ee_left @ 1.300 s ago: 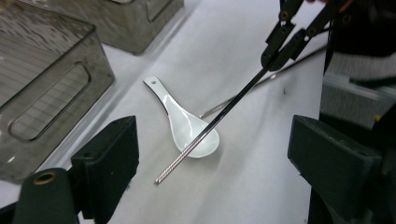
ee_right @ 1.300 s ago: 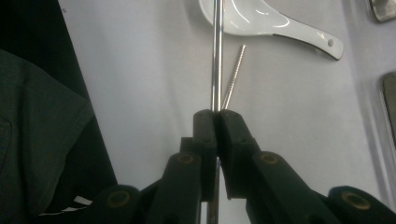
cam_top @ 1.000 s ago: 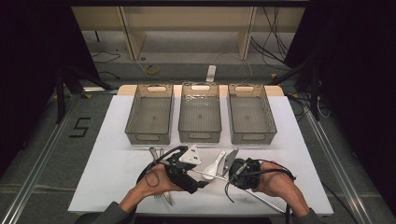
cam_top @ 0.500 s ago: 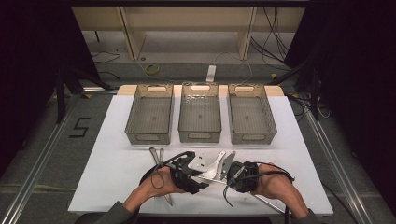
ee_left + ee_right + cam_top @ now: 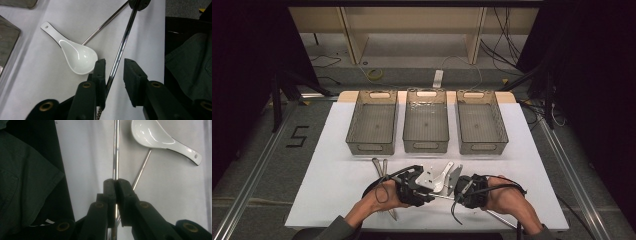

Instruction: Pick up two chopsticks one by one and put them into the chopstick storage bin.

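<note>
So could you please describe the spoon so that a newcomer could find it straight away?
Start at the white table and go to the strip in front of the middle bin, towards the near edge. There lies the spoon. It is the one white, glossy piece, with a broad bowl and a hole in its short handle, while its neighbours are thin metal rods.

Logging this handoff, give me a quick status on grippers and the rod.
Right gripper shut on rod. Left gripper closing around it, pads not yet pressing. White spoon and second rod lie beside.
</note>
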Action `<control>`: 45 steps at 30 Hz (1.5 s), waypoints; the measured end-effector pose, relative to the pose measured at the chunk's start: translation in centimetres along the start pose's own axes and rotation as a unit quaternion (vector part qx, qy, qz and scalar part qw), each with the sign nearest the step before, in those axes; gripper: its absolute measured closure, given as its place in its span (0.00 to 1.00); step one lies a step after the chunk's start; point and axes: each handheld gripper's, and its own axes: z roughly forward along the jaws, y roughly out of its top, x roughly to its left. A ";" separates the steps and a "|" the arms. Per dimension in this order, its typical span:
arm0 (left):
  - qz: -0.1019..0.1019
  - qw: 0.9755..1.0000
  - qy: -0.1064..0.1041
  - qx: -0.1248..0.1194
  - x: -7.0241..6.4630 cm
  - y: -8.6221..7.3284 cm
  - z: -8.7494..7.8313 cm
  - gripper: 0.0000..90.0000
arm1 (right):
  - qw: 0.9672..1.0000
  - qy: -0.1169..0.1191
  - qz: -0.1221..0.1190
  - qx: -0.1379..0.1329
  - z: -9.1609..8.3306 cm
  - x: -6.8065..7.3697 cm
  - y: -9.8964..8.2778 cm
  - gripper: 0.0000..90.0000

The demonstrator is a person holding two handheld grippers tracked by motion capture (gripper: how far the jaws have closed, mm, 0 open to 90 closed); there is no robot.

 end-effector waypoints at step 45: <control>-0.171 0.979 0.100 -0.054 5.6 -4.3 -6.2 0.96 | 0.969 -0.007 0.234 -0.077 0.9 -1.7 -9.0 0.41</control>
